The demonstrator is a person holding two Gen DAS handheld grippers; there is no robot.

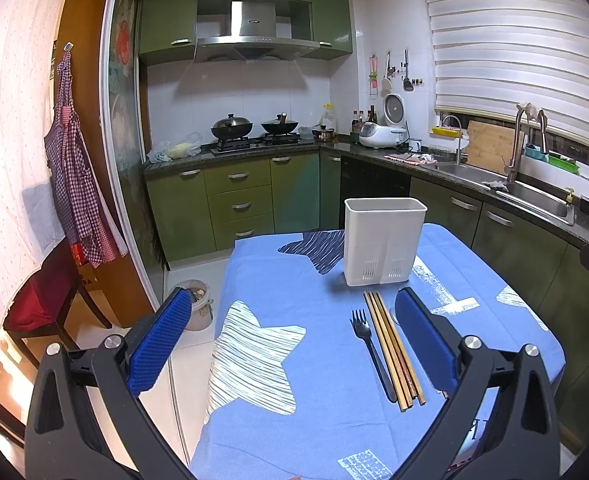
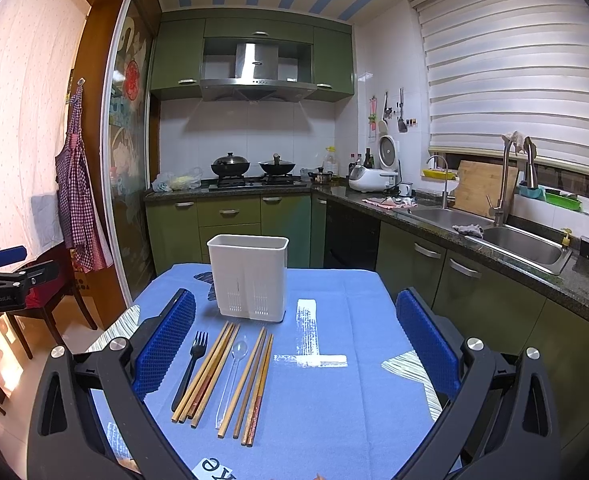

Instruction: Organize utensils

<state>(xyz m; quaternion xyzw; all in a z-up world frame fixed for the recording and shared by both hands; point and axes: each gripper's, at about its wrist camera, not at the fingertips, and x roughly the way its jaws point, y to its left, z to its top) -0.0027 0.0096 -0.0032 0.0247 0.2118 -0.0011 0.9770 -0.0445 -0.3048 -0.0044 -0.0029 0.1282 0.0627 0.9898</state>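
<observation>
Both tongs, left [image 1: 292, 316] and right [image 2: 294, 316], apart, eight chopsticks [image 2: 230, 376], one fork [image 2: 192, 360], one spoon [image 2: 232, 372]

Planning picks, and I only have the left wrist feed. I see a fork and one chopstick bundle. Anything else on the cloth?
Observer: Yes. A clear spoon lies just right of that first chopstick bundle.
Operator: Any more chopsticks past it?
Observer: A second chopstick group lies right of the spoon, apart from the first.
Operator: Right gripper state?
Observer: The right gripper is open and holds nothing.
</observation>
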